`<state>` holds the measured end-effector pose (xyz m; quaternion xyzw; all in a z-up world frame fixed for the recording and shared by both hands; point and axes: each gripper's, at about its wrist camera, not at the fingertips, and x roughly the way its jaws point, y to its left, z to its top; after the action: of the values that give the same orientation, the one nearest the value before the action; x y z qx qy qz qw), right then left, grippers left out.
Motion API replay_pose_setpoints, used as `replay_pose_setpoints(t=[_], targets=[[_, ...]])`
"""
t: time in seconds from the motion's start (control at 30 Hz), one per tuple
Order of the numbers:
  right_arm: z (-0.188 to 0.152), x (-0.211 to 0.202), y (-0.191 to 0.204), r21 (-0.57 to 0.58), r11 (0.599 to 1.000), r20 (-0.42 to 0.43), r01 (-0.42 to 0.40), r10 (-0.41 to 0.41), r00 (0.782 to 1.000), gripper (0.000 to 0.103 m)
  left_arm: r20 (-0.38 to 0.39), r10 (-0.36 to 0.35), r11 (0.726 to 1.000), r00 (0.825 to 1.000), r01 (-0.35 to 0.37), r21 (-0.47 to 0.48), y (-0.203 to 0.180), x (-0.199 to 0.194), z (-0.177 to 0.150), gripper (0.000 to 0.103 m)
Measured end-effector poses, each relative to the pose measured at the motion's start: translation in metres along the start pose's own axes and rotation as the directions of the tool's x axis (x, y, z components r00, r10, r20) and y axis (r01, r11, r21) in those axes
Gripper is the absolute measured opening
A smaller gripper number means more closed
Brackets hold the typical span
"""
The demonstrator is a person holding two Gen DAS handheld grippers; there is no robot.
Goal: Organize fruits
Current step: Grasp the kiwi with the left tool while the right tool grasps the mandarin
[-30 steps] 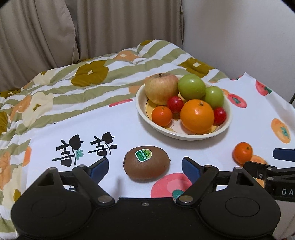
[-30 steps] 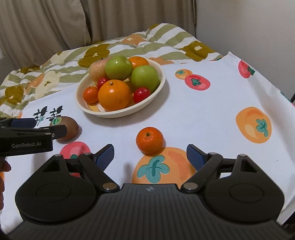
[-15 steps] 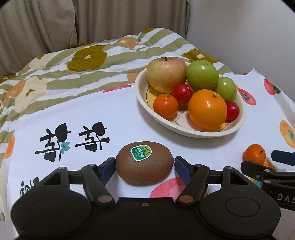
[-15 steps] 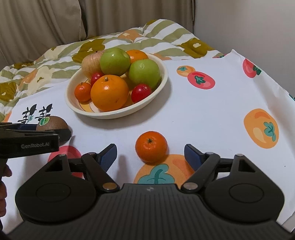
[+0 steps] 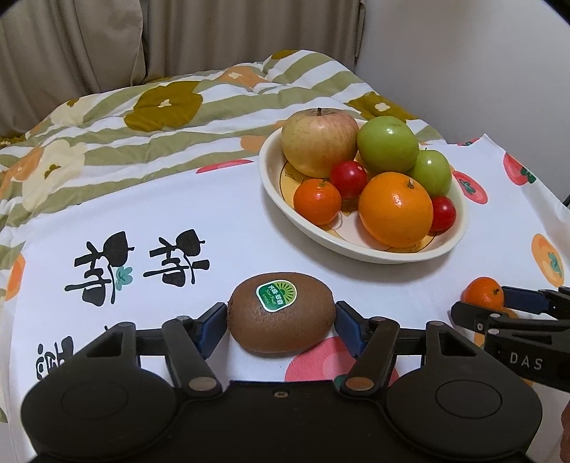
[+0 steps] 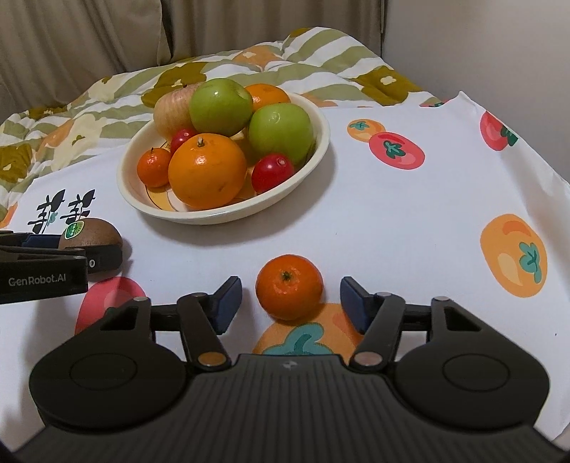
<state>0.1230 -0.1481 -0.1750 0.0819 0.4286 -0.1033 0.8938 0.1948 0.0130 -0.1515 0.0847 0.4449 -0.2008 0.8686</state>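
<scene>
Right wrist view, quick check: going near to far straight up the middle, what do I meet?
Right gripper → loose mandarin between its fingers → bare cloth → bowl near rim → big orange → green apples → striped quilt → curtain.

Soft, even indoor light falls from above, bright on the white cloth (image 6: 392,220). The bowl (image 6: 320,142) casts a mild shadow toward the camera and right; small glints sit on the green apples (image 5: 387,144) and the orange (image 6: 206,172). Both views are sharp, with fisheye bending and dark corners at the edges.
</scene>
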Motion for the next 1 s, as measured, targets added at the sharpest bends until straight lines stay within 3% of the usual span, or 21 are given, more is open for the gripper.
replay_pose_setpoints(t=[0.2,0.4,1.0], targets=[[0.004,0.002,-0.002,-0.02,1.0,-0.002,-0.005,0.005,1.0,0.073,0.004,0.006,1.0,1.0,-0.005,-0.018,-0.002,-0.005,0.001,0.069],[0.006,0.004,-0.003,-0.051,0.998,-0.021,-0.037,0.036,0.999,0.055,0.019,0.015,0.999,1.0,-0.014,-0.042,-0.003,-0.014,0.004,0.069],[0.048,-0.031,-0.017,-0.113,0.989,0.028,-0.097,0.101,0.994,0.055,0.111,0.045,0.995,0.993,-0.036,-0.089,-0.021,-0.05,0.037,0.069]])
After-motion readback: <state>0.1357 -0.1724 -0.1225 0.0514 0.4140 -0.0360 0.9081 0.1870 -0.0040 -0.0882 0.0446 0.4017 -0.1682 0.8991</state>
